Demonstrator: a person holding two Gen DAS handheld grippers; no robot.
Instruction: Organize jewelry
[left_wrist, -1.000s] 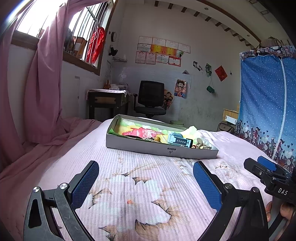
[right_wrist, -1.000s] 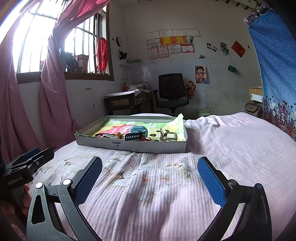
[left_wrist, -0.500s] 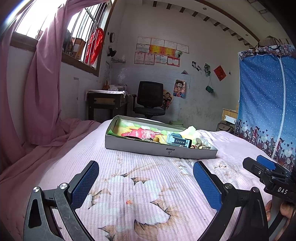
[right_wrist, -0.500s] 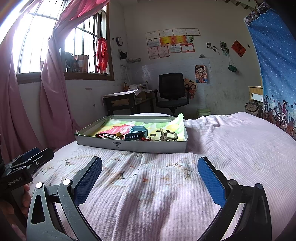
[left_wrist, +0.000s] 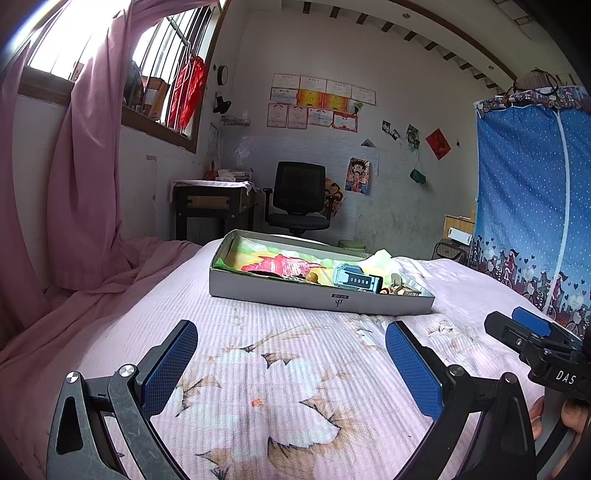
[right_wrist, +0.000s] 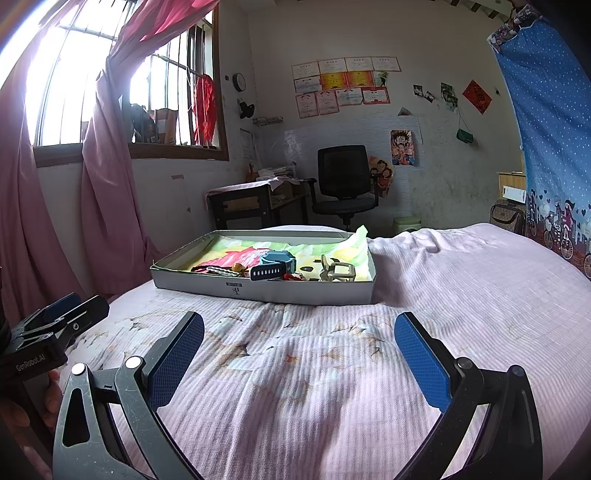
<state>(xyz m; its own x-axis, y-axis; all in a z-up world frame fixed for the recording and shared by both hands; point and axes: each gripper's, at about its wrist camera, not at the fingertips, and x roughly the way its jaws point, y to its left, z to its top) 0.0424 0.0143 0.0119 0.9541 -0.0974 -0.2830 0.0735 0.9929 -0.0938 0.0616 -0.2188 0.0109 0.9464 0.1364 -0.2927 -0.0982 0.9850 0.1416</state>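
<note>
My view of the small pieces in the tray (right_wrist: 258, 291) too tiny to name, tray's near wall hiding their bases, my right gripper (left_wrist: 524, 332) cut off by the frame's right edge, bed's (right_wrist: 461, 295) near edge out of frame.

The matte black plastic left claw (left_wrist: 291, 365) carries blue dimpled pads (left_wrist: 170, 367) and round silver screws (scuffed arms behind them); the matching right claw (right_wrist: 299, 362) looks identical, white "DAS" lettering on its side.
</note>
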